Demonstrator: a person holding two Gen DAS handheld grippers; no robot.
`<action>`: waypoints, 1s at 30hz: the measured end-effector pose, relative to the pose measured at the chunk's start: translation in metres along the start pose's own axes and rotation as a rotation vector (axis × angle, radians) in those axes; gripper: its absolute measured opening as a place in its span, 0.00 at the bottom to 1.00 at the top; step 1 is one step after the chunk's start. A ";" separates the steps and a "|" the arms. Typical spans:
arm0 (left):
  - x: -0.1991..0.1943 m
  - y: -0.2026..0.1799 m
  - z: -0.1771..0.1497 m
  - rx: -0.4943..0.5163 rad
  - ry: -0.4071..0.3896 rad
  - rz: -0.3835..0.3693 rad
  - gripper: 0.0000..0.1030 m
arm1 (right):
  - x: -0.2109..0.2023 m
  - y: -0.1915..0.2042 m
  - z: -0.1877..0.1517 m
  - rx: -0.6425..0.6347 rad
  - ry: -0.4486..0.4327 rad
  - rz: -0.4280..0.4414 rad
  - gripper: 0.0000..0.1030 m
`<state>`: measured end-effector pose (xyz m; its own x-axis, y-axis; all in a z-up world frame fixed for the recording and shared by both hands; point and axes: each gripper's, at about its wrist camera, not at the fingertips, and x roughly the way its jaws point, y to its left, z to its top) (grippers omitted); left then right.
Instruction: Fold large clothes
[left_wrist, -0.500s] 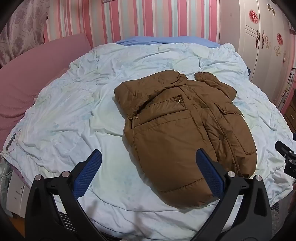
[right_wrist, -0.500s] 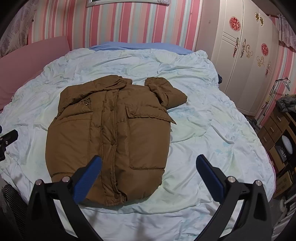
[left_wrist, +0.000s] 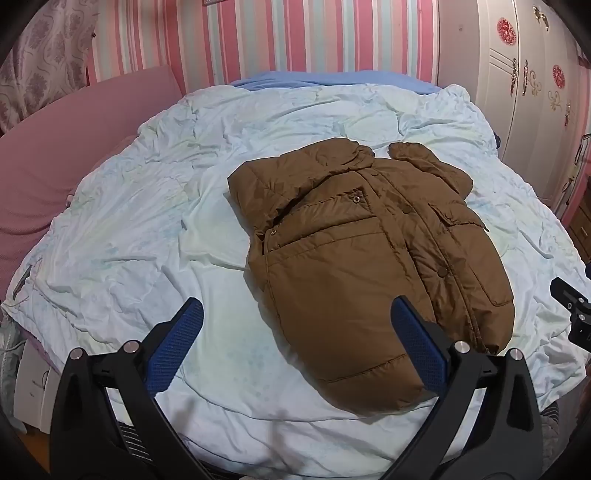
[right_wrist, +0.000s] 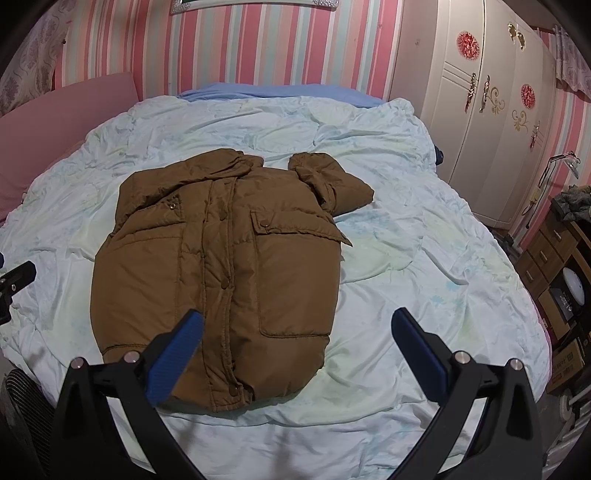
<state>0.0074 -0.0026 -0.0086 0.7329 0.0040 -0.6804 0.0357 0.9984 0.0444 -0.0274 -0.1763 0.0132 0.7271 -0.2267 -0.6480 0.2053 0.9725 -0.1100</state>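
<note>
A brown padded jacket lies front-up on the pale quilt of the bed, collar toward the striped wall and hem nearest me. Both the left hand-held gripper and the right hand-held gripper hover above the hem, jaws wide and empty. It looks puffy, soft and slippery; I'd pinch the hem corners firmly.

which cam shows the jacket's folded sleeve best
The right wrist view: the folded sleeve lies unobstructed at the brown jacket's upper right, cuff and bend clear. The left wrist view shows the same sleeve farther off and foreshortened beyond the jacket's body.
</note>
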 end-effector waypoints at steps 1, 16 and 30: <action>0.000 0.000 0.000 0.000 0.001 0.000 0.97 | 0.002 0.001 -0.001 0.000 0.000 0.000 0.99; 0.002 -0.001 -0.001 -0.001 0.000 0.002 0.97 | 0.002 0.005 -0.003 0.007 0.000 -0.001 0.99; 0.001 -0.003 -0.002 0.003 -0.002 0.001 0.97 | 0.003 0.003 -0.003 0.015 0.001 -0.002 0.99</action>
<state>0.0065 -0.0052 -0.0108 0.7341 0.0047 -0.6790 0.0370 0.9982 0.0469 -0.0269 -0.1740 0.0084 0.7262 -0.2283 -0.6484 0.2164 0.9712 -0.0996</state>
